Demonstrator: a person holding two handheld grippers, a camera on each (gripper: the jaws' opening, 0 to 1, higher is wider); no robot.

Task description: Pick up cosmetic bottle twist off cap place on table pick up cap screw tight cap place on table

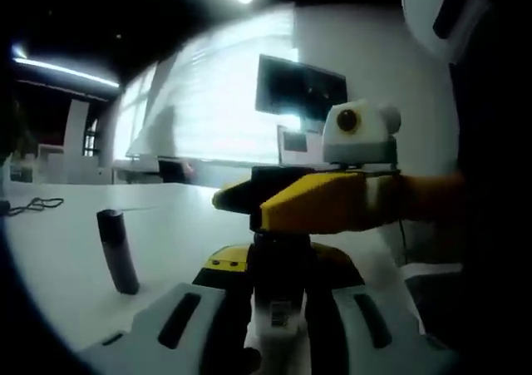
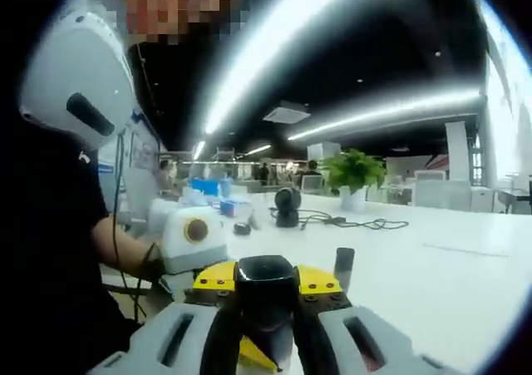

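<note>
A cosmetic bottle (image 1: 278, 308) is clamped in the left gripper (image 1: 278, 342); its cap (image 2: 266, 279) is pinched by the right gripper (image 2: 266, 329) above the white tabletop (image 1: 66, 259).

A white table (image 2: 465, 283) carries everything. On it stand a dark tube (image 1: 118, 251), a potted plant (image 2: 353, 175) and a round black device (image 2: 288, 206). A black cable (image 2: 349, 222) lies near the device
</note>
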